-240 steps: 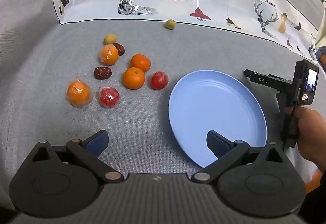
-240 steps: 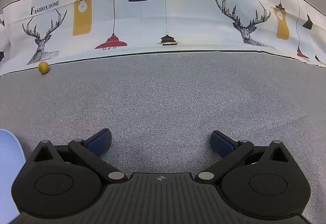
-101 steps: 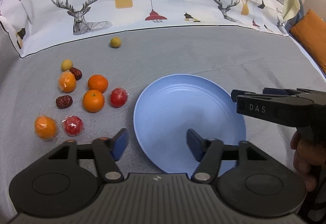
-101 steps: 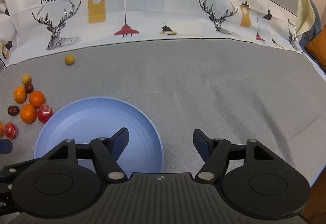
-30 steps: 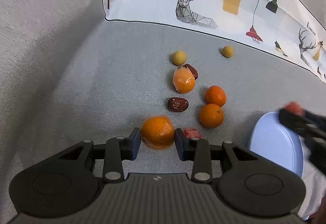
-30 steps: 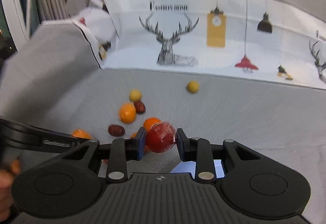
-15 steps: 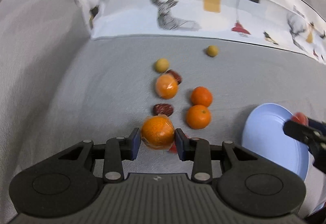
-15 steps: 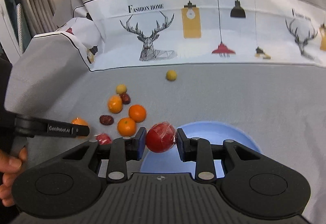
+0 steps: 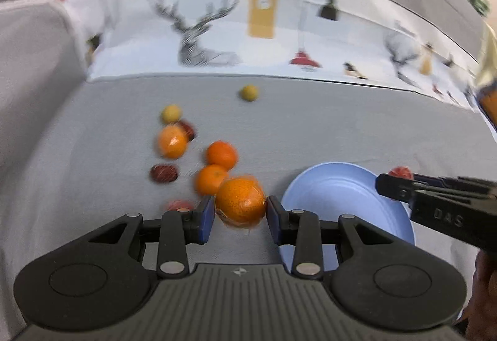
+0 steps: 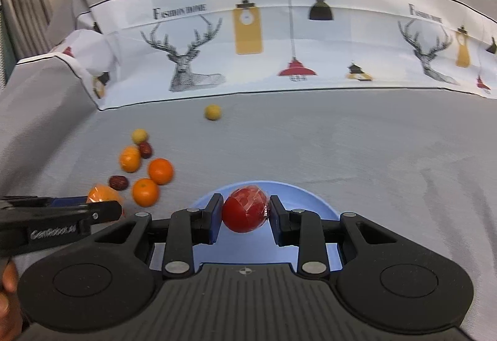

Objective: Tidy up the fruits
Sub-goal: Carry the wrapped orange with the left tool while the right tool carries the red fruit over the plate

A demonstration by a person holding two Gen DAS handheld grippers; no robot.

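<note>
My left gripper (image 9: 240,213) is shut on a plastic-wrapped orange (image 9: 240,202), held above the grey cloth just left of the blue plate (image 9: 335,195). My right gripper (image 10: 246,215) is shut on a wrapped red tomato (image 10: 245,210) over the blue plate (image 10: 307,196). In the left wrist view the right gripper (image 9: 391,185) comes in from the right above the plate with the tomato (image 9: 400,171) at its tip. In the right wrist view the left gripper (image 10: 102,207) shows at the left with the orange (image 10: 102,193).
On the cloth to the left lie two bare oranges (image 10: 160,170) (image 10: 145,192), a wrapped orange (image 10: 129,158), two dark dates (image 10: 118,182) (image 10: 145,149), two small yellow fruits (image 10: 139,136) (image 10: 212,112) and a wrapped tomato (image 9: 180,205). A printed deer cloth (image 10: 279,39) rises behind.
Both grippers have moved right with their fruit. The left one has carried the orange close to the plate's left rim; the right one now holds the tomato over the plate.
</note>
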